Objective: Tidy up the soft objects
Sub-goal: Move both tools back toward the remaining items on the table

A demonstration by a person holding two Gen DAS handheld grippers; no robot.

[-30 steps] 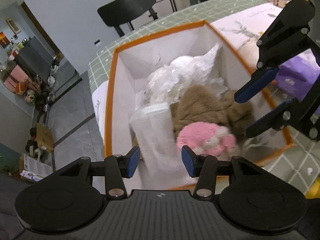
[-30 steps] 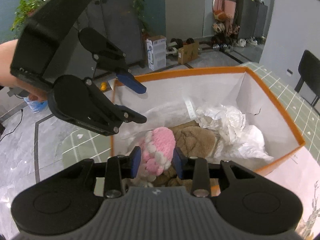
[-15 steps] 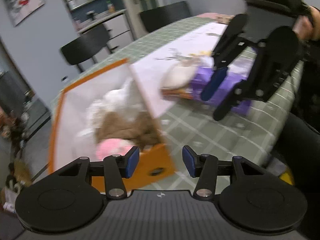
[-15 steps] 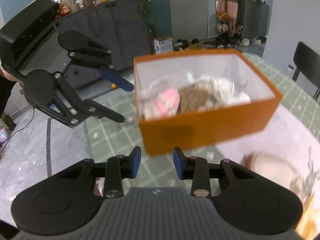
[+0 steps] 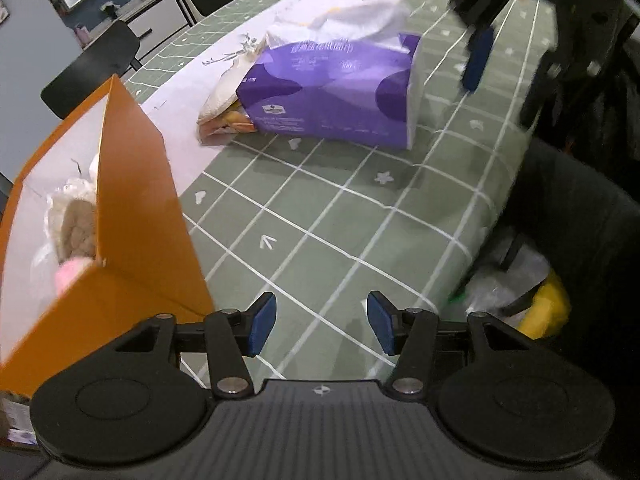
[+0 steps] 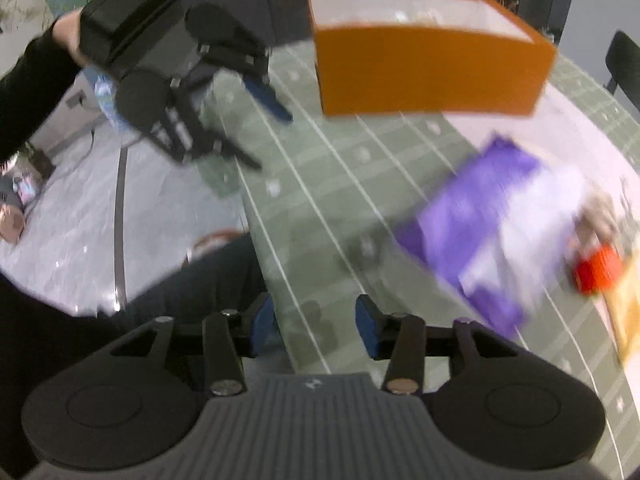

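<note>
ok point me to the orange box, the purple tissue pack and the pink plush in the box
orange box [image 5: 136, 208]: left wrist view, on its near side wall.
purple tissue pack [image 5: 332, 96]: left wrist view, on its front face.
pink plush [image 5: 72, 274]: left wrist view, on the bit showing above the box rim.

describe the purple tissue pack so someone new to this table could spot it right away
On the green grid tablecloth, look past the orange box toward the white mat. The purple tissue pack lies there on its side, the only purple thing, glossy plastic beside a cream fabric item.

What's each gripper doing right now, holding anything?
Left gripper: open, nothing between its fingers, jaws have just been opening.
Right gripper: open, empty, jaws have just been opening.
</note>
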